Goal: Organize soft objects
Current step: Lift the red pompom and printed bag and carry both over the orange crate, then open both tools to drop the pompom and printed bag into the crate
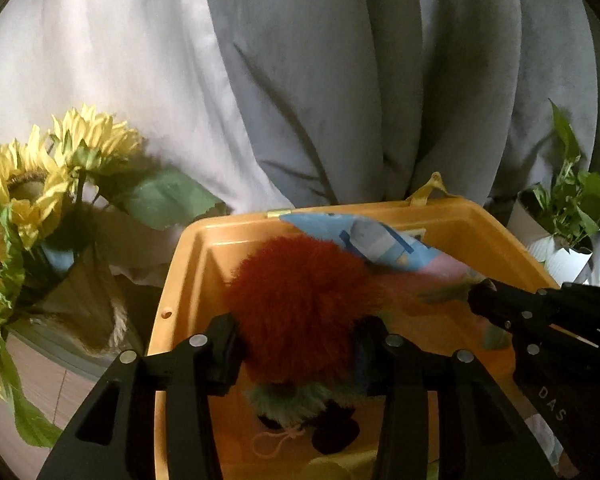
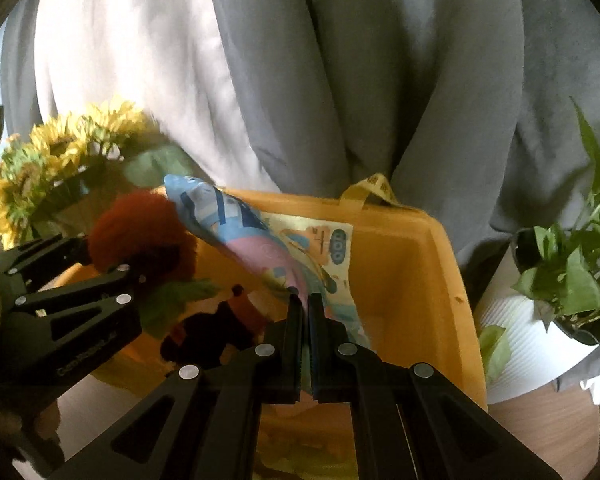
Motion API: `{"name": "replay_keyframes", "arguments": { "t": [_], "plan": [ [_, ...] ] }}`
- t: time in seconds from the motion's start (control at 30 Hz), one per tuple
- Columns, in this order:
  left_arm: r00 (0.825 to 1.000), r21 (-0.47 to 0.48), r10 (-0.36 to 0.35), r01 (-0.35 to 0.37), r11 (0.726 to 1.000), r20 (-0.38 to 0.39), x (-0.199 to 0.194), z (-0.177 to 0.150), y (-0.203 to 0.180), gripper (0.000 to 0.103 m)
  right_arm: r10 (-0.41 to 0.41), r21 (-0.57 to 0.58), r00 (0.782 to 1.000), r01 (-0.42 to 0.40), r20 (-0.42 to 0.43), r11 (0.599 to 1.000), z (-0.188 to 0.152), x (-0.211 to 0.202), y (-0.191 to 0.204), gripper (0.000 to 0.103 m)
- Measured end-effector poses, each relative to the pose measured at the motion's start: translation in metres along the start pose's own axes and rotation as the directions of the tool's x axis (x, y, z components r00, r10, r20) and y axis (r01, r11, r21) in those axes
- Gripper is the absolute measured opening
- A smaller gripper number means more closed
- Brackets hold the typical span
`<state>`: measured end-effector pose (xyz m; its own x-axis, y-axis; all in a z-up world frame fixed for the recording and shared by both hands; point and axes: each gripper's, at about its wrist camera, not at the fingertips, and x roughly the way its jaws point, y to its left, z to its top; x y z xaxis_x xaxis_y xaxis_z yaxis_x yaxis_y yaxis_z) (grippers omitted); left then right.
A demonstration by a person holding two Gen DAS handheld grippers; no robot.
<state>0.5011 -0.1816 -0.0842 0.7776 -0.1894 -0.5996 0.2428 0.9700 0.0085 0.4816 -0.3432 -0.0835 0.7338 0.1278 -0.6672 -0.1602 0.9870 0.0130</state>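
A red fluffy plush toy [image 1: 300,300] with a green furry lower part is held between the fingers of my left gripper [image 1: 300,354] over an orange plastic bin [image 1: 188,280]. My right gripper [image 2: 305,344] is shut on a soft blue-and-pink printed cloth pouch [image 2: 236,224], which hangs over the bin [image 2: 420,280]. In the left wrist view the pouch [image 1: 380,244] lies behind the plush and the right gripper [image 1: 484,292] enters from the right. In the right wrist view the left gripper [image 2: 100,256] holds the plush [image 2: 140,232] at left.
Yellow sunflowers in a woven holder [image 1: 40,184] stand left of the bin. A green plant in a white pot [image 2: 560,300] stands right of it. Grey and white curtains [image 1: 320,80] hang behind. A dark soft toy [image 2: 212,332] lies inside the bin. A wooden surface [image 2: 540,420] is below.
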Motion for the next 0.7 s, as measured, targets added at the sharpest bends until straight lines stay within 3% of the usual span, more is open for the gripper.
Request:
{"name": "replay_keyframes", "arguments": {
  "t": [0.1,0.2,0.23,0.7],
  "plan": [
    [1.0,-0.006,0.007,-0.007,1.0,0.006,-0.002,-0.001,0.0,0.056,0.001,0.026,1.0,-0.001,-0.022,1.0,-0.001,0.005,-0.003,0.009],
    [1.0,-0.005,0.018,-0.018,1.0,0.016,-0.008,0.0,-0.001,0.065,-0.021,0.047,1.0,0.021,-0.018,0.999,0.001,0.004,-0.005,0.046],
    [1.0,-0.004,0.022,-0.022,1.0,0.022,-0.01,0.001,-0.001,0.065,-0.032,0.056,0.999,0.032,-0.01,0.998,0.001,0.002,-0.006,0.048],
    [0.993,-0.017,0.029,-0.027,0.999,0.115,-0.074,0.008,-0.008,0.068,-0.099,0.177,0.99,0.081,0.096,0.981,0.002,-0.055,-0.019,0.053]
  ]
}}
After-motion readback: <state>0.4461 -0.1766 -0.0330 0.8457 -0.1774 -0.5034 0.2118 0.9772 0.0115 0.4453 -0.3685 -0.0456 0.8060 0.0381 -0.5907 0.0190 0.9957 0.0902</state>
